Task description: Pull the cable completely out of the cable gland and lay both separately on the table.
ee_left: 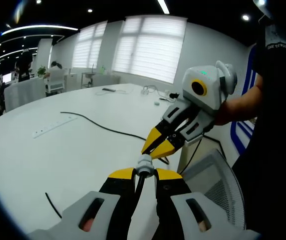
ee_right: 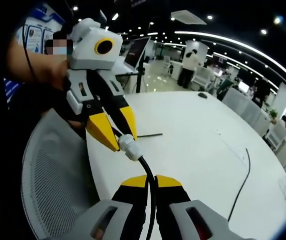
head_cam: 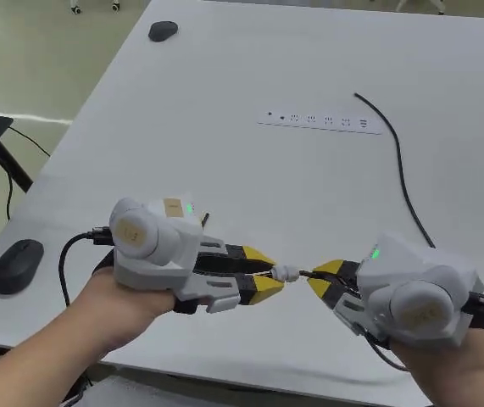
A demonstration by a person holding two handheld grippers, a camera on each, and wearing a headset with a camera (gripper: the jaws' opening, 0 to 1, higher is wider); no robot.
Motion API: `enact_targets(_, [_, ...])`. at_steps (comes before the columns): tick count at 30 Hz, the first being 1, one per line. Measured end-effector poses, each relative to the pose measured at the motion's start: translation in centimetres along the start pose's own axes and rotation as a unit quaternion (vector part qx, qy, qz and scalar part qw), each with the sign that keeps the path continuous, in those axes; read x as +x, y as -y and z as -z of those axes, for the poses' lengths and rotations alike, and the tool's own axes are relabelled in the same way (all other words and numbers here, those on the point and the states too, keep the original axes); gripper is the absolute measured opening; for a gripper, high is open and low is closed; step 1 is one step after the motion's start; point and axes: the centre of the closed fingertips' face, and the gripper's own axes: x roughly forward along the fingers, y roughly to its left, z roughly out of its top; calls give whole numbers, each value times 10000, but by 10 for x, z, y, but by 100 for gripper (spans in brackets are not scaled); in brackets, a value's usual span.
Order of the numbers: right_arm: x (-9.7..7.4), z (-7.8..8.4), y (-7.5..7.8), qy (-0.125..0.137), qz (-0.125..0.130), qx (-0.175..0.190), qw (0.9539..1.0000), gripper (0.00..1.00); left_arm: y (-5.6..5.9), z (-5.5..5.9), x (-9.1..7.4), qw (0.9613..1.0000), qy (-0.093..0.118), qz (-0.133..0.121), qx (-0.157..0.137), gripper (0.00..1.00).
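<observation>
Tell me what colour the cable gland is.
White. The cable gland shows best in the right gripper view, against the black cable.

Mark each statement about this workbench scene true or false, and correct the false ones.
1. The black cable runs into the white cable gland. True.
2. The cable gland lies on the table. False: it is held above the table, at the jaw tips of the left gripper.
3. The right gripper is open and holds nothing. False: it is shut on the cable.
4. A white power strip lies on the table. True.
5. A dark mouse sits near the table's far edge, apart from the power strip. True.
</observation>
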Motion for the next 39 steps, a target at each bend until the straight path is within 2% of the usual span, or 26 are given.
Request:
enact_targets(9, [2, 20, 14, -82, 141, 549, 9984, 0, -1, 0, 1, 10000, 14, -12, -1, 15])
enact_targets(11, [2, 29, 16, -149, 176, 863, 9960, 0, -1, -1, 1, 10000, 20, -15, -3, 15])
enact_targets(14, [2, 36, 22, -161, 259, 1087, 9936, 0, -1, -2, 1, 10000, 40, -8, 3, 15])
enact_targets(19, [3, 54, 26, -261, 342, 1563, 9868, 0, 2, -1, 2, 10000, 27, 23, 21, 15])
enact_targets(24, [5, 76, 29, -369, 487, 2246, 9725, 0, 4, -1, 2, 10000, 27, 45, 27, 15])
enact_targets(26, [6, 87, 30, -430, 535, 2660, 9615, 0, 5, 0, 3, 10000, 16, 63, 27, 15])
enact_targets(27, [6, 90, 29, -470, 548, 2770, 9582, 0, 5, 0, 3, 10000, 12, 70, 24, 15])
enact_targets(31, [11, 99, 24, -547, 444, 3009, 9511, 0, 6, 3, 5, 10000, -36, 79, 33, 15])
enact_targets(33, [11, 97, 24, -545, 468, 2945, 9529, 0, 6, 4, 6, 9999, -59, 90, 48, 15])
enact_targets(35, [10, 96, 24, -544, 492, 2785, 9576, 0, 6, 4, 5, 9999, -48, 87, 42, 15])
enact_targets(39, [9, 93, 24, -535, 489, 2666, 9611, 0, 4, 3, 4, 10000, -37, 65, 25, 15])
